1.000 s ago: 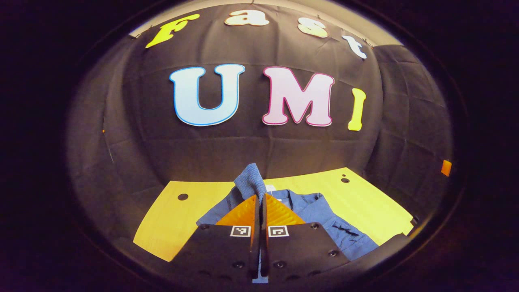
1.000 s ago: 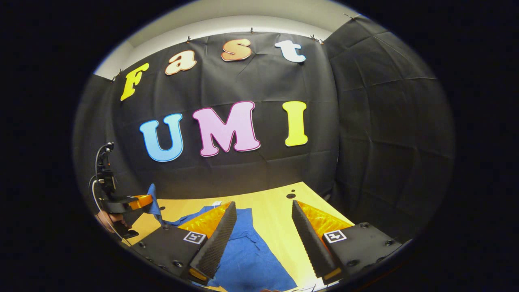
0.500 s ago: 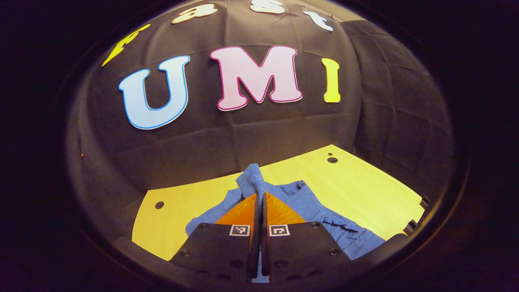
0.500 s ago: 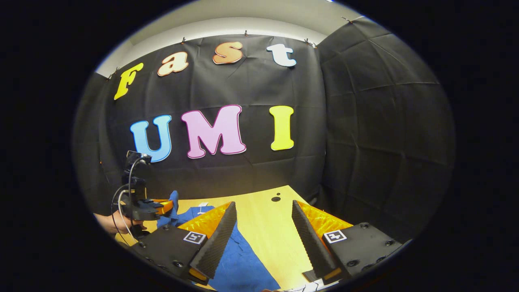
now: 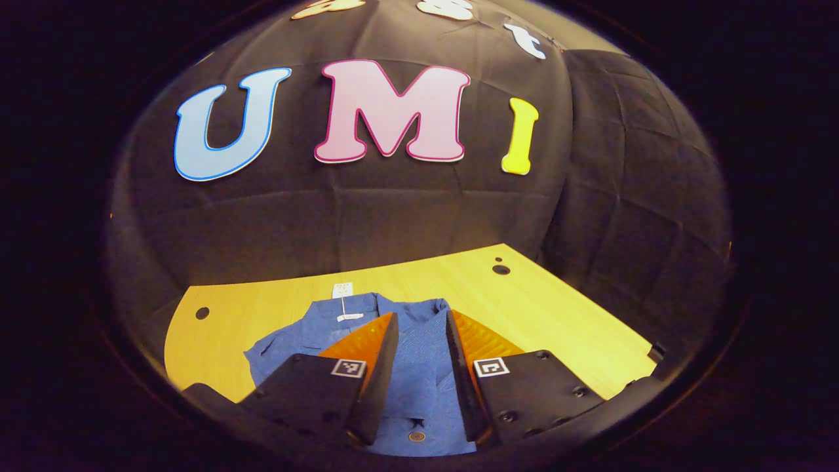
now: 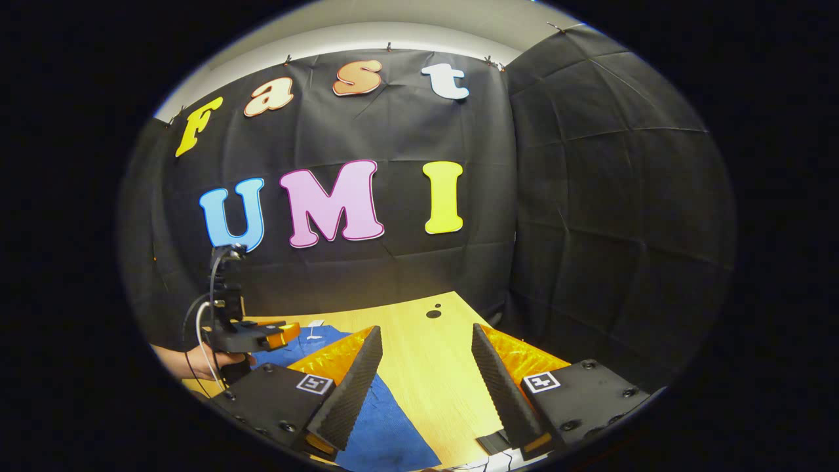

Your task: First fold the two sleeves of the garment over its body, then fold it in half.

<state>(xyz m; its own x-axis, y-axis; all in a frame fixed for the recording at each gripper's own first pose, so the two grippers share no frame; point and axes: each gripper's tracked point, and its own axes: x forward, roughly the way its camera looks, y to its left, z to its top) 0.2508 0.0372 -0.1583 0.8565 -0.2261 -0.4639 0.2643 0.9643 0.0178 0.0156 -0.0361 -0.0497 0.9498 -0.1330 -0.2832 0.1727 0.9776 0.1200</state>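
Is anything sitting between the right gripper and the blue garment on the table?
Nothing visible. The right gripper hangs open over bare table, and the blue garment lies just beside its inner finger with open space between.

— What surrounds the scene?
— Black cloth hangs as the back wall, creased into squares, and a second black panel meets it at a corner on the right.
— Above the cloth?
— A pale strip of plain wall, brightly lit.
— And the furniture?
— A light wooden table reaching to the cloth, with small dark round holes near its far corners. Light falls warm on the wood.
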